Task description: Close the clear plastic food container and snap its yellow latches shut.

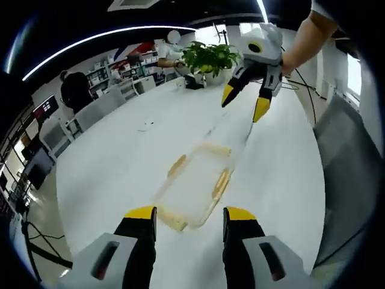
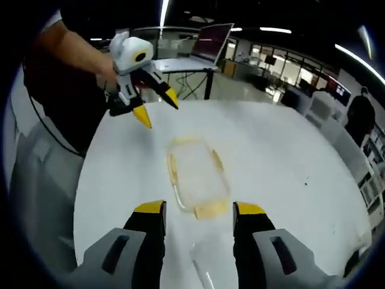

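Left gripper view, bottom of frame: left gripper (image 1: 189,218) parted wide, empty; clear container (image 1: 197,183) just beyond the tips at centre, yellow latches (image 1: 221,183) along its sides. Right gripper (image 2: 198,215) likewise spread, empty; what looks like the lid (image 2: 207,265) between the jaws, blurred. Best to seat the lid squarely before pressing each latch.

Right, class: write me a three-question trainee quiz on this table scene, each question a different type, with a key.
1. True or false: the left gripper is clamped on the clear plastic food container with yellow latches.
2. The green potted plant stands: A) on the white table B) on the floor C) inside the container.
3. Fill in: the right gripper has its jaws ____.

Key: 1 false, it is open and above the container; 2 A; 3 open.
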Tool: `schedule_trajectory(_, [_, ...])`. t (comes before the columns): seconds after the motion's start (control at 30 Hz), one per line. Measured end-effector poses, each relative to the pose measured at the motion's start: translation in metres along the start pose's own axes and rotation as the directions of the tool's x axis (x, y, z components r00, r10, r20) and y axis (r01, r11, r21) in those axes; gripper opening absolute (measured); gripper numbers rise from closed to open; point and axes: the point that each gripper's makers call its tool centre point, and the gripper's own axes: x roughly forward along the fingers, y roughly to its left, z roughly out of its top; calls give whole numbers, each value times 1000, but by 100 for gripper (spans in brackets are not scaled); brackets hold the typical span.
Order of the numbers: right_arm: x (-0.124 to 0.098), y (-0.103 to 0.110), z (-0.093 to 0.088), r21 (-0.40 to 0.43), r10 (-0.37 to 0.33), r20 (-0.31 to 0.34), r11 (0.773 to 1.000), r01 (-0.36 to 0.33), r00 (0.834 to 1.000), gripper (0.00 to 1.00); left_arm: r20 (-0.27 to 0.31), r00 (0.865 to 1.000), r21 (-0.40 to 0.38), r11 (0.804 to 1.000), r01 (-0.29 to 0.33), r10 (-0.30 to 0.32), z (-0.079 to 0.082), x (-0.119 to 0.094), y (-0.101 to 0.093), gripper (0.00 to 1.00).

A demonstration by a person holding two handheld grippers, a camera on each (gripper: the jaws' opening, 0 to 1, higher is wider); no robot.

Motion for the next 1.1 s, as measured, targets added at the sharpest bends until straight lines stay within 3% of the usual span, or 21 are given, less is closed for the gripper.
schedule_trajectory(0.3, [23, -6, -4, -71, 65, -61, 995, -69, 996, 42, -42, 993, 104, 988, 110, -107, -4, 15, 15, 39])
schedule_trajectory(0.63, [40, -7, -12, -74, 114, -98, 990, -122, 989, 43, -91, 975, 165, 962, 217, -204, -12, 30, 17, 39])
schedule_trajectory(0.8, [49, -9, -17, -73, 146, -136, 985, -157, 980, 45, -130, 958, 174, 945, 275, -255, -20, 38, 20, 40])
schedule_trajectory(0.93, [55, -9, -25, -58, 187, -187, 978, -201, 964, 48, -167, 935, 180, 923, 341, -313, -27, 44, 19, 40])
schedule_trajectory(1.1, [60, -13, -28, -80, 194, -214, 973, -215, 957, 48, -188, 917, 186, 904, 385, -352, -31, 49, 19, 41])
